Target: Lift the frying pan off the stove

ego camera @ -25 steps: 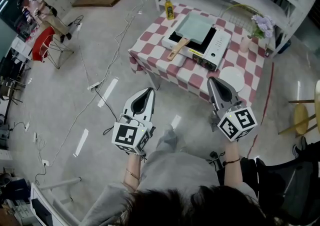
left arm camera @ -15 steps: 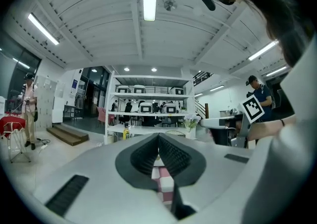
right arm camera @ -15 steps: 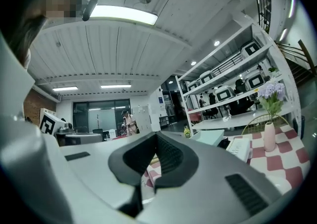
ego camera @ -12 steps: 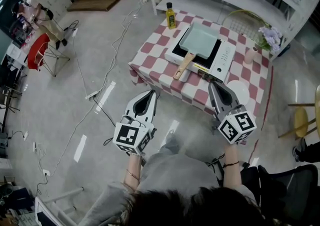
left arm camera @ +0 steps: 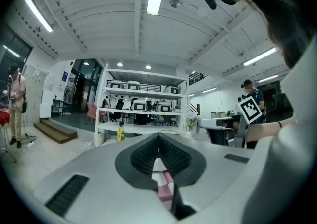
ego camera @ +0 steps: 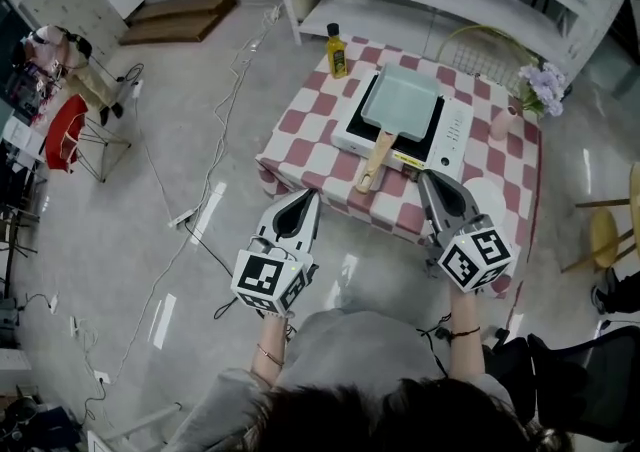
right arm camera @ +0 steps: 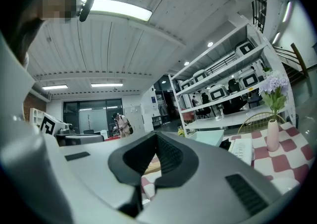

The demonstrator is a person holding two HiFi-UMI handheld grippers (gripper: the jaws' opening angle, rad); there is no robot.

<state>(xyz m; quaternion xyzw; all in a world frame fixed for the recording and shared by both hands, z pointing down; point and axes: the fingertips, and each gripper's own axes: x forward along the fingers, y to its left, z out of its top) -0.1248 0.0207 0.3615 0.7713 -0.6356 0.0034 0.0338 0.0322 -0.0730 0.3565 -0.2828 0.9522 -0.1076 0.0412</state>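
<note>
Both grippers have closed in on the table since a second ago; the pan sits lower in the head view and nearer your tips. Closest to you, left gripper (ego camera: 310, 196) has its jaws pressed together with nothing between them. It is off the table's near-left corner, over the floor. Right gripper (ego camera: 426, 177) is the same, clamped on nothing, with its tip over the near edge of the checked table (ego camera: 305, 120) and just beside a white plate (ego camera: 492, 190).

Next out is the wooden handle (ego camera: 376, 159). It points back toward you and toward the gap between the two tips, nearer the right one. Beyond that, the frying pan (ego camera: 403, 100) rests on the white stove (ego camera: 447, 135): rectangular, pale green, looks empty.

Expect it rigid, medium weight and nose-heavy. Wood should grip fine, the coated body likely slick. Open the jaws first, take the handle close to the pan end and keep it level.

Further back are an oil bottle (ego camera: 337, 50) and a flower vase (ego camera: 498, 121), both clear of the pan.
</note>
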